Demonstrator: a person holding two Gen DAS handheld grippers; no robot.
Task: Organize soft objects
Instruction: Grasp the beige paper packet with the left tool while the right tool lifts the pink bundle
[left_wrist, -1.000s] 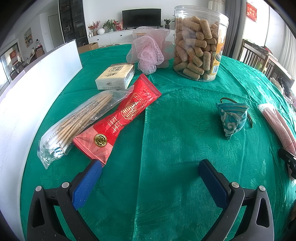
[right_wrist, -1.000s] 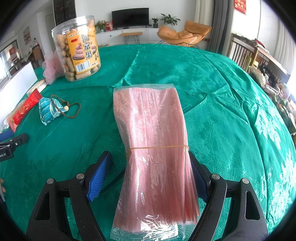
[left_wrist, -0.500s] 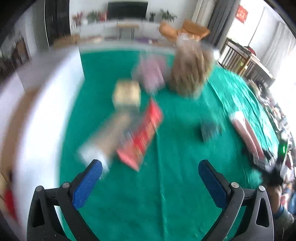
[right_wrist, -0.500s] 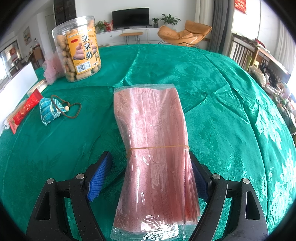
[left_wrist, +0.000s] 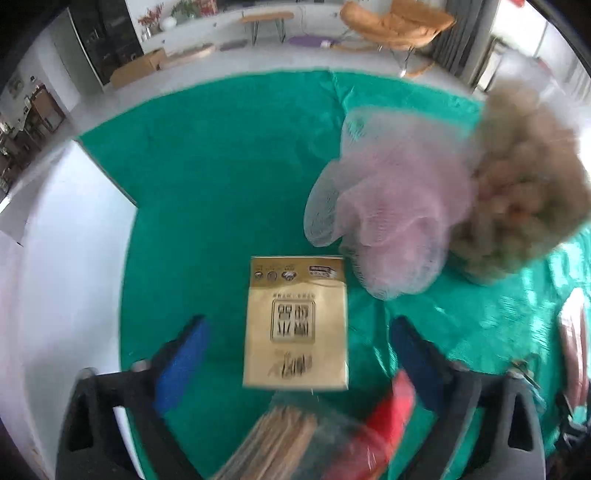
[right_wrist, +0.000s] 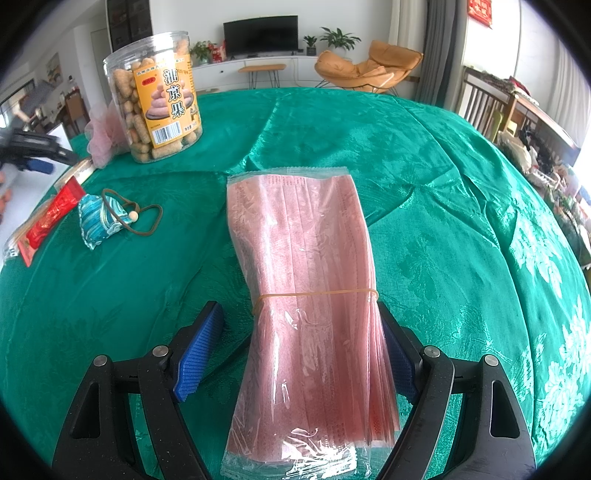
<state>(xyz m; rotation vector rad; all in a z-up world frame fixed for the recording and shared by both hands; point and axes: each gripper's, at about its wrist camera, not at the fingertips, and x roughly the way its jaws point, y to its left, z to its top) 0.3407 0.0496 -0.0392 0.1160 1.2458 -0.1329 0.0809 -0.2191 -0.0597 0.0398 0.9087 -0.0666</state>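
My left gripper (left_wrist: 297, 354) hangs pointing steeply down over a beige tissue pack (left_wrist: 295, 321) on the green tablecloth. Its jaws are closing, the pack lies between the blue pads (left_wrist: 181, 362), and green cloth still shows on both sides. A pink mesh bath pouf (left_wrist: 388, 210) lies just right of the pack. My right gripper (right_wrist: 295, 354) stands open astride a pink pack of face masks (right_wrist: 306, 295) bound with a rubber band; the left pad (right_wrist: 199, 350) is clear of it. A teal pouch (right_wrist: 103, 221) with a cord lies further left.
A clear jar of snack rolls (right_wrist: 155, 96) stands at the back beside the pouf (right_wrist: 101, 136). A red packet (left_wrist: 384, 424) and a bag of sticks (left_wrist: 280, 439) lie under the left gripper's near side. A white board (left_wrist: 55, 258) borders the table's left.
The left gripper swept from above the red packet to above the tissue pack, tilting further down, and its jaws have narrowed. The right gripper and the mask pack have not moved.
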